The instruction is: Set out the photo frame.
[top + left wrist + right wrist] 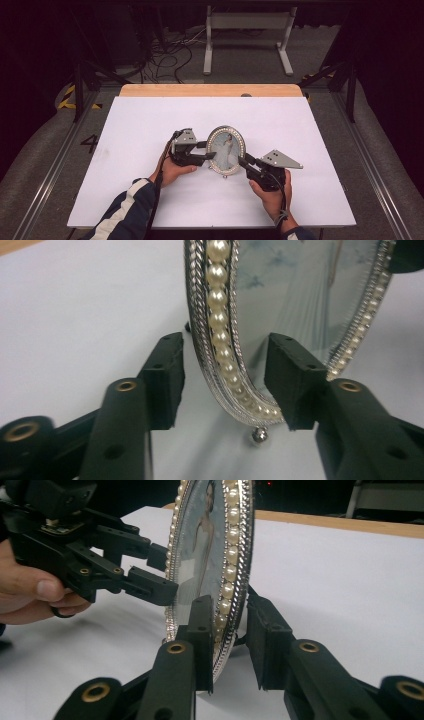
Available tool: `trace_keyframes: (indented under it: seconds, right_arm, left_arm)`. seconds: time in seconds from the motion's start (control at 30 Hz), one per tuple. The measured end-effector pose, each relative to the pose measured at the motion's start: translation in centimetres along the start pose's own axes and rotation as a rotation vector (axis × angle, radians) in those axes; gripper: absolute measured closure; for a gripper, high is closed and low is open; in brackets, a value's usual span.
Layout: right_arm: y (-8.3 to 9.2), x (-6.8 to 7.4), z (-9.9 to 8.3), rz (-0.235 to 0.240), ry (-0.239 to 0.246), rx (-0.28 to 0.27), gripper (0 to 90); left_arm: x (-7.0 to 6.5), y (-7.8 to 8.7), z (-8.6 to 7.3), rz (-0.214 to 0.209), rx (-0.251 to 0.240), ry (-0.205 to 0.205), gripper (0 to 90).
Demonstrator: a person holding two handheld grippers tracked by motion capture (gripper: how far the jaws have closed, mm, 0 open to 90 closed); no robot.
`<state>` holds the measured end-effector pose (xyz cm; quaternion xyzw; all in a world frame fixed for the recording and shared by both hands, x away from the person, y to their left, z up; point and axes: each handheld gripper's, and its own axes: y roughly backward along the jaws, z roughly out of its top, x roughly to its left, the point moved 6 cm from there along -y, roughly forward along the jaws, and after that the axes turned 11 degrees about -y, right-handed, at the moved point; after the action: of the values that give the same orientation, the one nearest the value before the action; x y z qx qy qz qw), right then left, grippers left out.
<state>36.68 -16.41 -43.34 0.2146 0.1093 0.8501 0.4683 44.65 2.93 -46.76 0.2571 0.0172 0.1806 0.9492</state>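
The oval picture frame [225, 150] is standing upright mid-table [150, 120]. The right gripper [227, 640] is pinching its lower rim; keep that grip steady. The left gripper [225, 382] is straddling the opposite rim, spread, not touching. Pearl beading [218, 315] is edging the silver rim.

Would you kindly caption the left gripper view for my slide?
Left gripper straddling the pearl-trimmed oval picture frame, jaws apart on either side of its rim.
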Motion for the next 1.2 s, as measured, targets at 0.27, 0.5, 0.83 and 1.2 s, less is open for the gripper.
trace_keyframes:
  seconds: [0.27, 0.5, 0.83, 1.2]
  right_arm:
    - [0.1, 0.4, 0.1, -0.011, 0.016, -0.009, 77.8]
    - [-0.1, 0.0, 0.0, -0.021, -0.003, 0.001, 77.1]
    - [-0.9, -0.3, 0.3, -0.022, -0.012, 0.003, 76.8]
    - [-1.4, -0.1, 0.7, -0.010, 0.009, 0.001, 76.8]
  left_arm:
    - [-0.5, -0.4, 0.1, -0.049, -0.008, -0.010, 50.2]
    - [-0.6, 0.3, 0.1, -0.041, 0.011, -0.031, 58.2]
    - [-0.9, 1.0, -0.4, -0.014, 0.036, -0.055, 63.2]
    - [-1.3, 1.3, -1.1, 0.019, 0.037, -0.026, 63.4]
